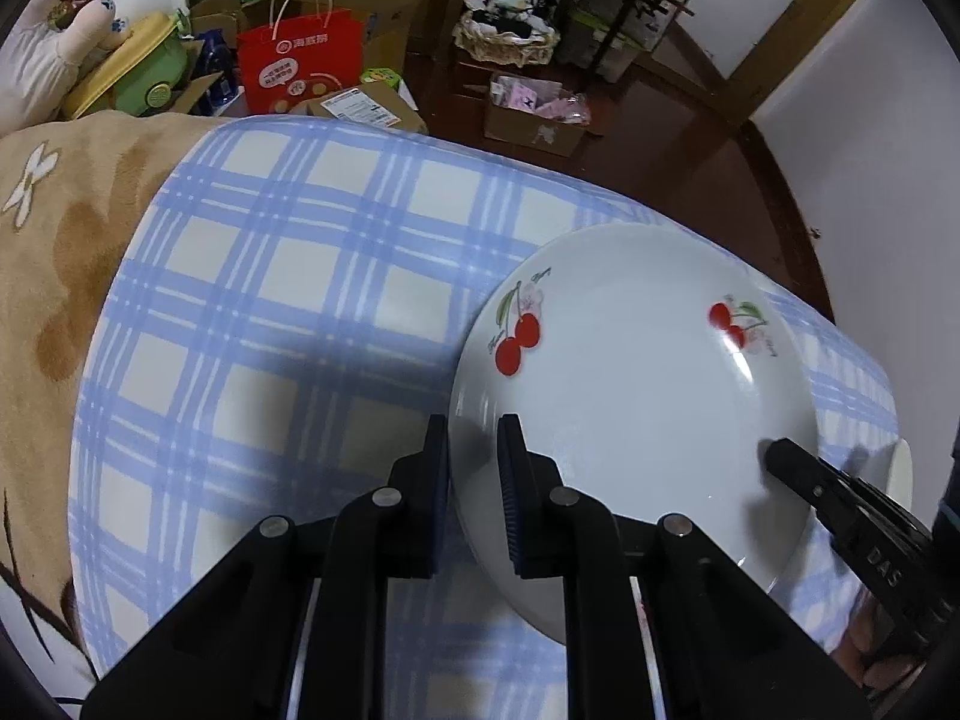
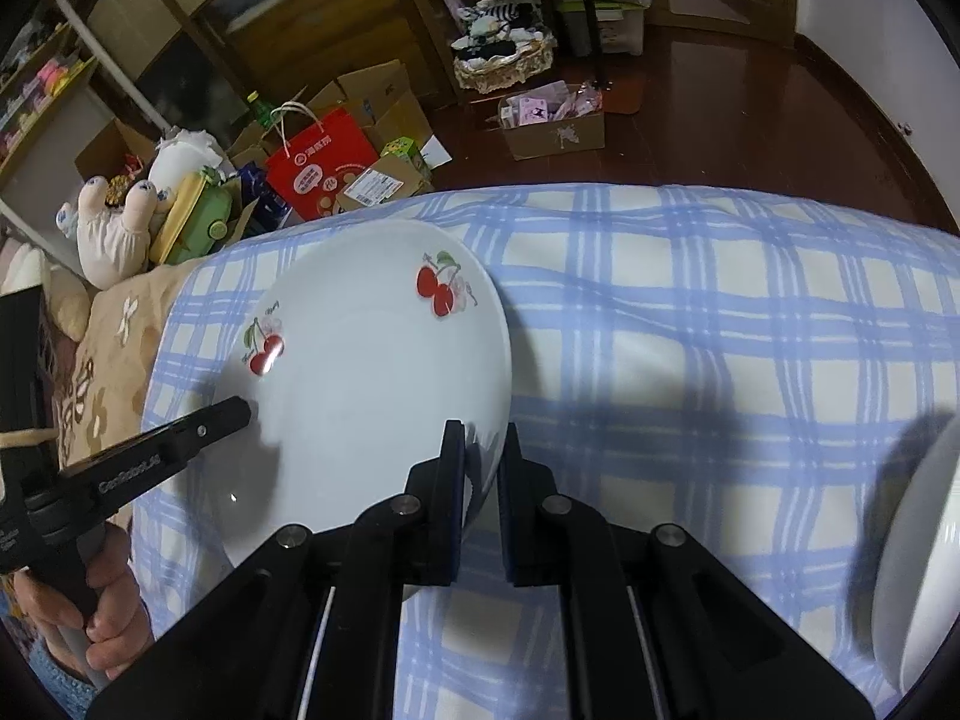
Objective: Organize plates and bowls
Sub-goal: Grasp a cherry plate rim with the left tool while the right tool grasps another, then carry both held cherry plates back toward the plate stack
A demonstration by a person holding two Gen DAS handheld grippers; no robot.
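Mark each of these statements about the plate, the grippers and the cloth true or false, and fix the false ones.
1. The white plate has red cherry prints. True.
2. The left gripper is closed on the plate's rim. True: one of its fingers sits outside the rim, the other inside.
3. The right gripper hangs open, away from the plate. False: it is closed on the plate's opposite rim.
4. The plate lies over a red striped cloth. False: the checked cloth is blue and white.
5. A red paper bag stands on the floor beyond. True.
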